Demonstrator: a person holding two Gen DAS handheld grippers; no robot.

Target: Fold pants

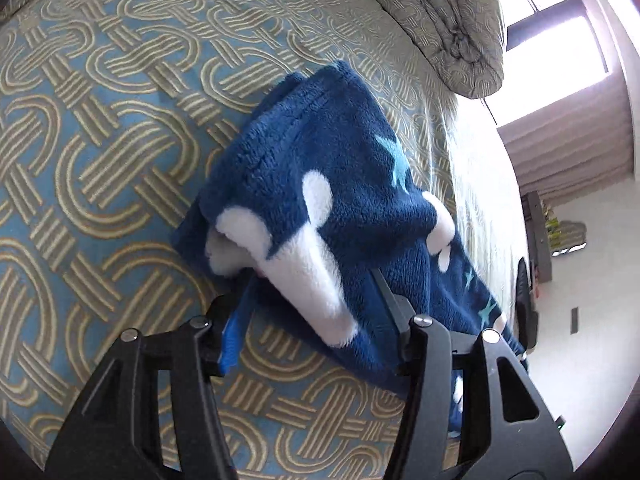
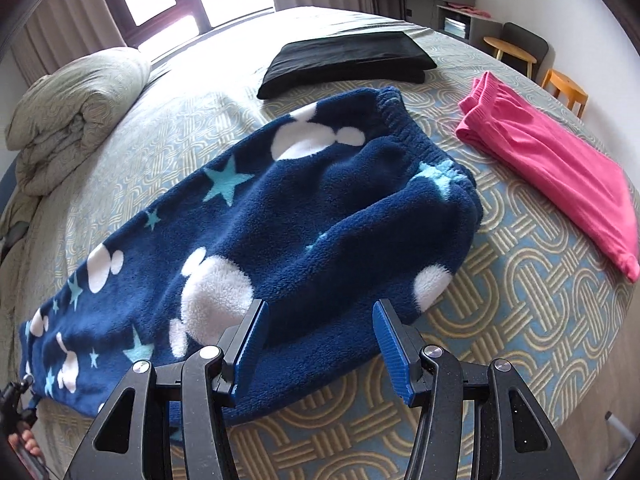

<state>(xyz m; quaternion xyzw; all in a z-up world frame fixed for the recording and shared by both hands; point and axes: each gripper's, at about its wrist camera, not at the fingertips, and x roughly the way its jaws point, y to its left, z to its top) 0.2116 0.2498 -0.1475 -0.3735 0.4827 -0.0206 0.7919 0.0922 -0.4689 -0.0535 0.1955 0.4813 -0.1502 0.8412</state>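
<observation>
Blue fleece pants [image 2: 280, 216] with white shapes and light blue stars lie lengthwise on the patterned bedspread [image 2: 520, 300], the elastic waistband at the far end. My right gripper [image 2: 320, 320] is open, its jaws astride the near edge of the pants at mid length. In the left wrist view the leg end of the pants [image 1: 320, 184] is bunched and lifted. My left gripper [image 1: 308, 300] is open with its jaws wide, and the white-patched fabric lies between them. The fabric partly covers the right finger.
Folded black pants [image 2: 348, 60] lie at the far side of the bed. Pink pants [image 2: 552, 168] lie to the right. A rolled duvet [image 2: 76, 108] sits at the left, near the window. A shelf and wooden stools [image 2: 560, 88] stand beyond the bed.
</observation>
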